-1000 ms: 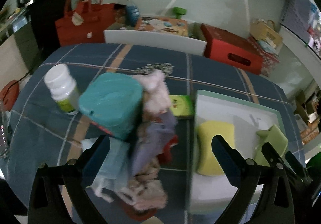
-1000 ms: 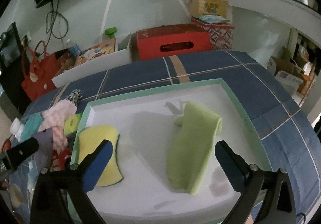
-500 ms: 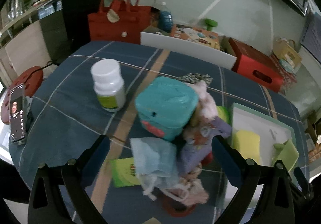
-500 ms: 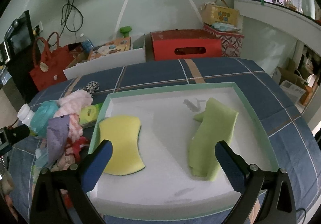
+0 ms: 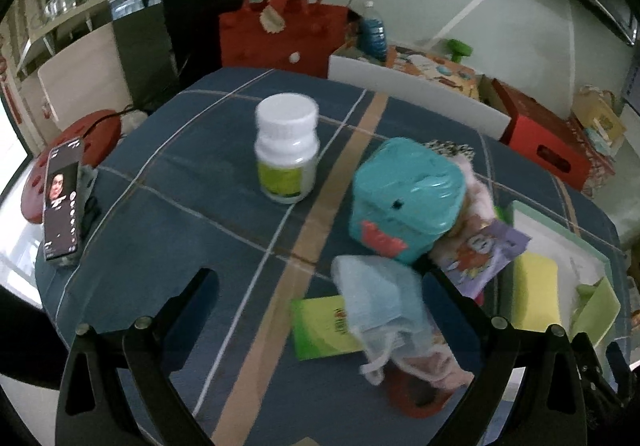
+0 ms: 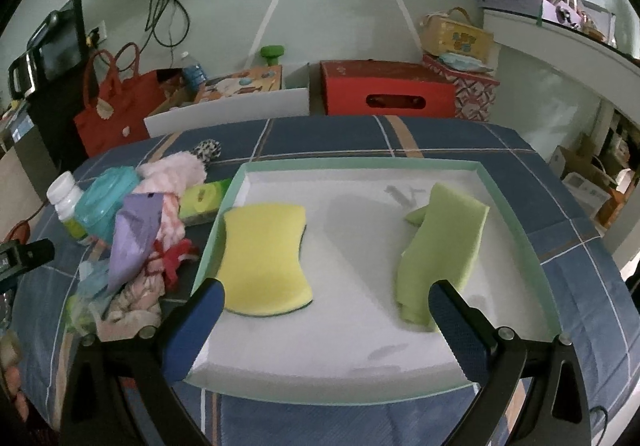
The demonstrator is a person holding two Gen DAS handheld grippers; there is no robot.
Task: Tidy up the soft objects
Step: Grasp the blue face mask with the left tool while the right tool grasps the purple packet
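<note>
1. Left tool [image 5: 328, 288]: fingers standing wide apart, gripping nothing, hanging over the near edge of the bench [image 5: 208, 182], which is wearing a blue checked cloth.
2. Right tool [image 6: 326, 300]: fingers likewise standing apart and gripping nothing, hanging over the near edge of the tray [image 6: 360, 162].
3. Tray: white with a green rim, sitting toward the right edge of the bench.
4. Yellow sponge [image 6: 262, 256]: lying flat in the tray's left part.
5. Green cloth [image 6: 438, 250]: lying folded in the tray's right part, well apart from the sponge.
6. Heap of soft things, lying just left of the tray: pale blue cloth [image 5: 380, 298], pink fluffy cloth [image 6: 172, 170], purple printed pouch [image 5: 482, 252] and a red piece [image 6: 176, 254], all overlapping.
7. Teal tub [image 5: 406, 196]: sitting in the heap, touching the pink cloth.
8. White bottle [image 5: 286, 148]: standing upright, left of the tub.
9. Green packet [image 5: 322, 328]: lying flat, partly under the blue cloth.
10. Phone [image 5: 60, 200]: leaning at the bench's left edge, screen glowing.
</note>
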